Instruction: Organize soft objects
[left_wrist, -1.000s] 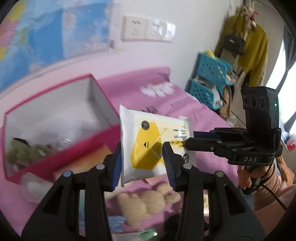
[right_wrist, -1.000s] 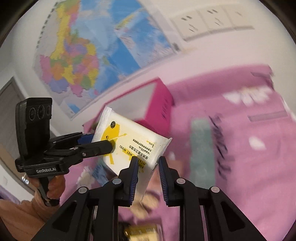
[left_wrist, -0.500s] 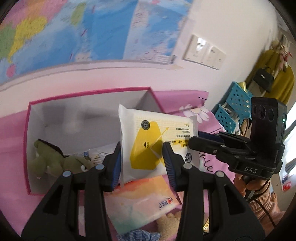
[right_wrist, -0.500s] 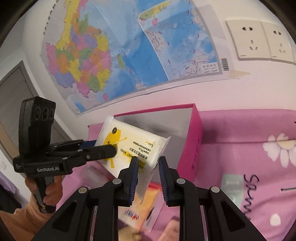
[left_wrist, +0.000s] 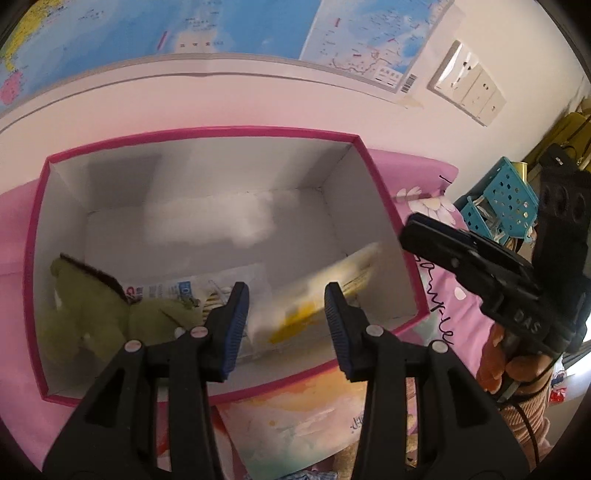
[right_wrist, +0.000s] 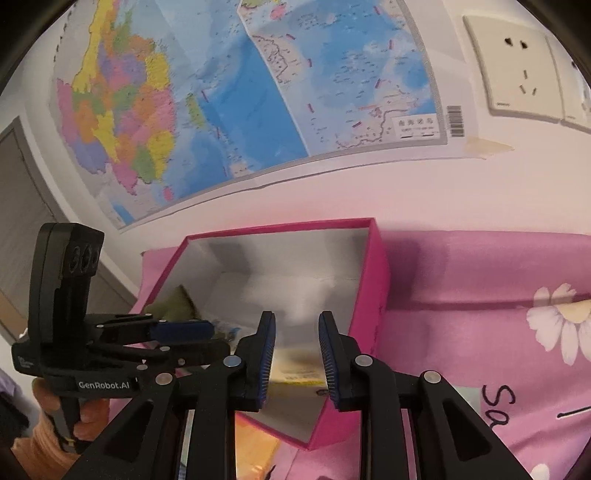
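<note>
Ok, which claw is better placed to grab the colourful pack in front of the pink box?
Left, probably. The left claw hangs open and empty directly above the colourful pack. The right claw, whose jaws have just been opening on nothing, sits over the pink box's right corner.

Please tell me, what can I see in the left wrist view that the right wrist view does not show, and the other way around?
Only the left wrist view shows the teal baskets, the yellow garment and the whole green plush toy.

Only the right wrist view shows the grey door and the white flower print.

Both show the pink box, the blurred wet wipes pack inside it, the wall map and the sockets.
</note>
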